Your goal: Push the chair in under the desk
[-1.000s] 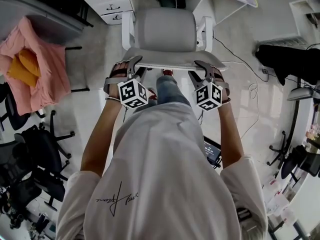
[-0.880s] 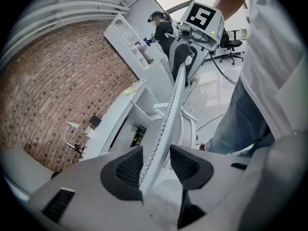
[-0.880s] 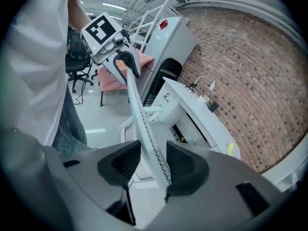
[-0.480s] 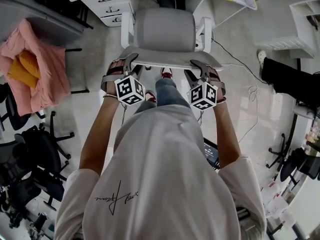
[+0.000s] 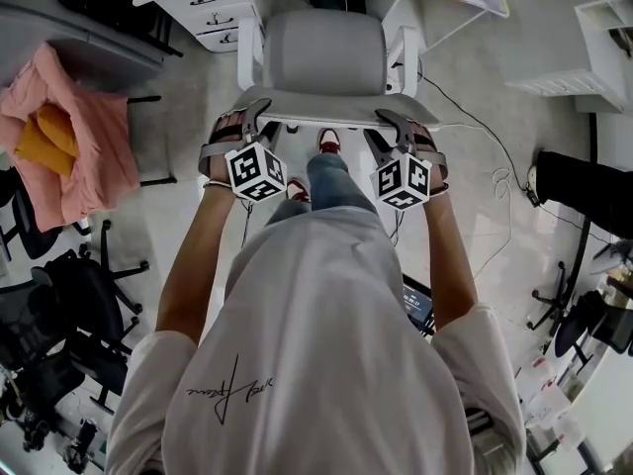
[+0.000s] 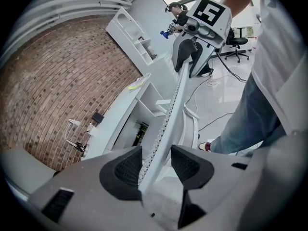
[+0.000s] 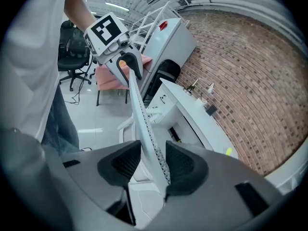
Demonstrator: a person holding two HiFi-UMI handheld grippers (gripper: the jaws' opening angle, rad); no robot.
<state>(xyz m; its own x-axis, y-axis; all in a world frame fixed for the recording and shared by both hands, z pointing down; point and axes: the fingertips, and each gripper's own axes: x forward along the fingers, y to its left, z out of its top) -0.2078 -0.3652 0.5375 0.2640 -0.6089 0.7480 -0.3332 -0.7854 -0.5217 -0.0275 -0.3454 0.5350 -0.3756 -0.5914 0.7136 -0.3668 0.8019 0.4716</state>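
So the left gripper (image 5: 259, 115) has its jaws opening around the grey office chair (image 5: 324, 57) back edge, while the right gripper (image 5: 389, 119) clamps it. The white drawer unit (image 5: 213, 13) is closed.

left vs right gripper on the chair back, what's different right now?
1. The left gripper straddles the left end of the backrest top edge; the right gripper straddles the right end.
2. The left gripper's jaws are opening, with a gap showing beside the edge; the right gripper looks clamped on it.
Shared: both have the same thin top edge between their jaws.
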